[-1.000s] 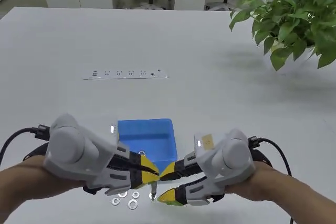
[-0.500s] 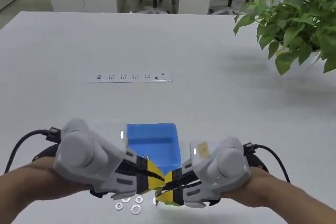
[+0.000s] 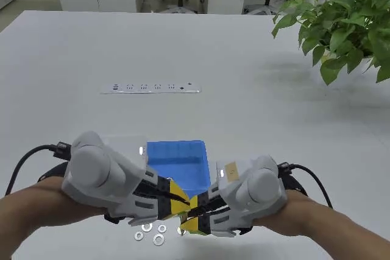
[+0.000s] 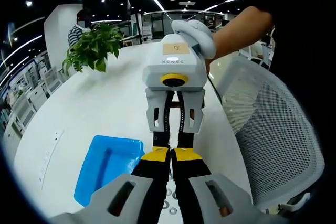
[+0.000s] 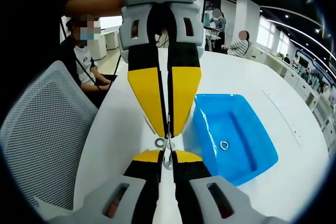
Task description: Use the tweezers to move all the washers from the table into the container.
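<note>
Washers (image 3: 159,229) lie on the table (image 3: 244,59) by the blue container (image 3: 177,156), and the left gripper (image 4: 169,153), pinched shut, has come closer to the right gripper (image 5: 167,156), pinching the tweezers (image 5: 167,142), so grabbing one looks near.

Left gripper (image 3: 181,199), right gripper (image 3: 194,214): jaws closed

White table (image 3: 256,120) — flat, plain surface. Resting directly on it: blue container (image 3: 177,159) near the front edge, loose washers (image 3: 152,232) just before it, a power strip (image 3: 150,88) well beyond, a potted plant (image 3: 341,22) — far right.
</note>
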The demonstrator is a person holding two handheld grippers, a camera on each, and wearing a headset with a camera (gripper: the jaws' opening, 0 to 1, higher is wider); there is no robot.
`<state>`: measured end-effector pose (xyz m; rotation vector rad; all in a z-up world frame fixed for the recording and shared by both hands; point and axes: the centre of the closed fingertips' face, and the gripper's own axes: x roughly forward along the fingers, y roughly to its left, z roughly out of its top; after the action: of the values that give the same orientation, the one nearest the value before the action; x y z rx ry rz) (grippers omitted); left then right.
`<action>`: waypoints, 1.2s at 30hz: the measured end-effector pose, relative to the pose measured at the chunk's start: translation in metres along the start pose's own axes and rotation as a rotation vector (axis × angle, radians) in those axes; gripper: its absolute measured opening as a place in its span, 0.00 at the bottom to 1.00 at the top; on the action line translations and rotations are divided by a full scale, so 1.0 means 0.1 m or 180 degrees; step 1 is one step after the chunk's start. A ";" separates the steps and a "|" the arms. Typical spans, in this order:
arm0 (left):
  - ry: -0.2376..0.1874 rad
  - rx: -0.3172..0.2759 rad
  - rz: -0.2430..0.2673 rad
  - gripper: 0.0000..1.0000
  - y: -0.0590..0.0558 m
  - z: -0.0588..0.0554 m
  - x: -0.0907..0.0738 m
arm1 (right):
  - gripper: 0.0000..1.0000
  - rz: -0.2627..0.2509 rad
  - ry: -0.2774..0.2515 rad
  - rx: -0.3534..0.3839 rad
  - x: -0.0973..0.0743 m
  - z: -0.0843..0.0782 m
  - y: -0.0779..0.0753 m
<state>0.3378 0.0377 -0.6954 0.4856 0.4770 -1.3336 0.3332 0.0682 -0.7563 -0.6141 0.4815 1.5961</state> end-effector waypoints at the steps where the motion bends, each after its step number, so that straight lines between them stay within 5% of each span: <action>1: -0.0003 -0.0007 -0.0001 0.06 0.00 0.00 0.00 | 0.09 0.0009 0.0005 0.0001 0.00 0.00 0.00; 26: -0.0120 -0.0167 0.0096 0.08 0.04 0.03 -0.06 | 0.07 -0.0037 -0.0017 0.0116 -0.02 0.06 0.00; 36: -0.0263 -0.0248 0.0237 0.33 0.10 0.06 -0.20 | 0.07 -0.0030 -0.0007 0.0040 -0.04 0.16 0.02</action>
<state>0.3445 0.0514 -0.6779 0.3788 0.4370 -1.2537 0.3299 0.0750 -0.7408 -0.6042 0.4862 1.5835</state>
